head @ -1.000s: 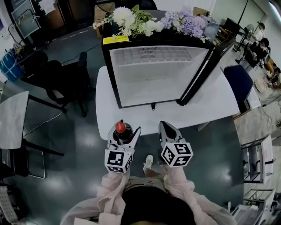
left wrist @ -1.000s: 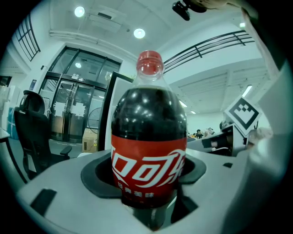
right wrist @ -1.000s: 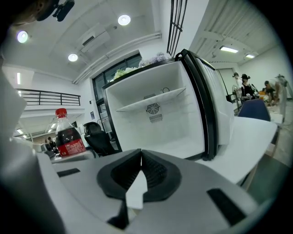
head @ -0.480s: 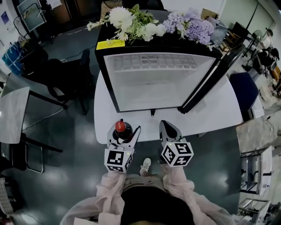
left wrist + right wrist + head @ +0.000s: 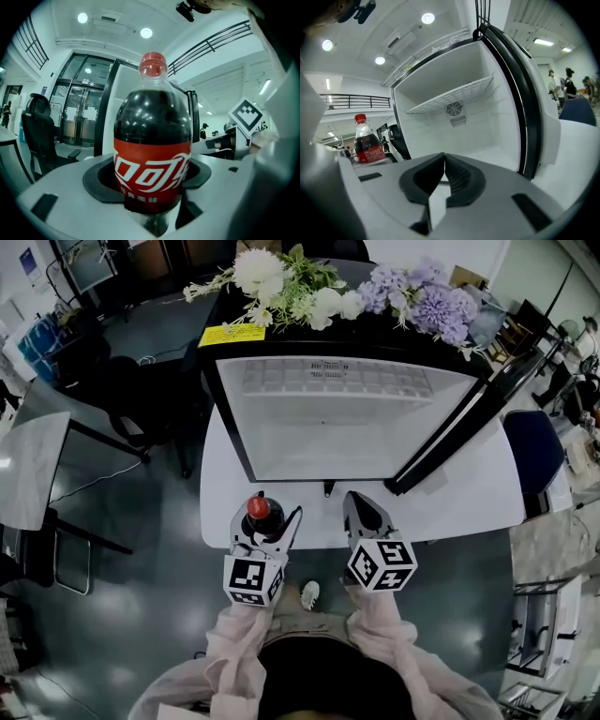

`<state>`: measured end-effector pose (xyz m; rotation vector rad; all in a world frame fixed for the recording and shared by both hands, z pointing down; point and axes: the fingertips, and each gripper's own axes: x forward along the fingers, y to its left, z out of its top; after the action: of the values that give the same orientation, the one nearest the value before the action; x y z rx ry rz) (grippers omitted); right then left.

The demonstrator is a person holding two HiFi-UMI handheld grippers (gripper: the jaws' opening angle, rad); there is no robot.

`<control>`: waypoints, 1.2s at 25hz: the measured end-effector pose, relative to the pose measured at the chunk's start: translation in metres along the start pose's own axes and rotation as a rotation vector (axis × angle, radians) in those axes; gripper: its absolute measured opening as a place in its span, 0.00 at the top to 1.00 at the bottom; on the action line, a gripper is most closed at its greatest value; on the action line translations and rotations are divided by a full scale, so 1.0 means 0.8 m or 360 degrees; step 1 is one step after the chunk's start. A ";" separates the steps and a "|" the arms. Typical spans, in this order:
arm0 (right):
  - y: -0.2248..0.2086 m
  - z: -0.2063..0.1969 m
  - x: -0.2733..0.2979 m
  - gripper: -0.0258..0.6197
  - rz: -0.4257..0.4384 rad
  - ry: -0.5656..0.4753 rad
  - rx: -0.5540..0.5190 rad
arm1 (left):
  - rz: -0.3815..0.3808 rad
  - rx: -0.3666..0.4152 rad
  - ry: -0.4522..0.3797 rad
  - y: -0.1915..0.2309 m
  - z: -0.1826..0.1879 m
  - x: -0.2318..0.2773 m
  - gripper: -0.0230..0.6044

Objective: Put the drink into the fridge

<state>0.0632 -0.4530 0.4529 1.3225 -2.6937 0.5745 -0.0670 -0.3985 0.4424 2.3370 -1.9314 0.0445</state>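
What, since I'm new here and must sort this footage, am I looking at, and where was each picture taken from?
No robot: a person wears a downward-looking head camera and holds a white two-jaw gripper in each hand; the marker cubes belong to them. The other two pictures come from cameras riding on those grippers. The left gripper clamps a dark cola bottle with red cap and label. The right gripper is shut, empty. Ahead, a white table carries a small black fridge with white inside, door open, white and purple flowers on top.
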 end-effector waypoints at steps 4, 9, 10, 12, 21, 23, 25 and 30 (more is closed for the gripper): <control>-0.005 -0.001 0.005 0.94 0.0013 0.0008 0.0012 | -0.0006 0.0001 0.0003 -0.003 0.000 0.008 0.45; -0.009 -0.004 0.012 0.94 0.0016 0.0021 0.0005 | -0.0027 0.0003 -0.0002 -0.003 0.001 0.022 0.45; -0.010 -0.005 0.014 0.94 0.0020 0.0026 0.0003 | -0.0028 0.0002 -0.0004 -0.003 0.002 0.025 0.45; -0.012 -0.004 0.018 0.94 0.0025 0.0029 0.0001 | -0.0030 0.0002 -0.0013 -0.001 0.004 0.033 0.45; -0.028 0.011 0.056 0.94 0.0059 0.0046 -0.0001 | -0.0017 0.0000 -0.0011 0.010 0.010 0.080 0.45; -0.029 0.012 0.065 0.94 0.0073 0.0061 -0.0005 | -0.0010 0.0001 -0.0003 0.014 0.010 0.091 0.45; -0.032 0.012 0.072 0.94 0.0081 0.0072 -0.0004 | -0.0004 0.0000 -0.0001 0.017 0.011 0.102 0.45; -0.043 0.014 0.086 0.94 0.0085 0.0093 0.0016 | 0.0016 -0.0001 0.0004 0.022 0.010 0.129 0.44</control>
<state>0.0482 -0.5274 0.4693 1.2195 -2.6901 0.6225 -0.0653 -0.5031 0.4451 2.3257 -1.9420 0.0474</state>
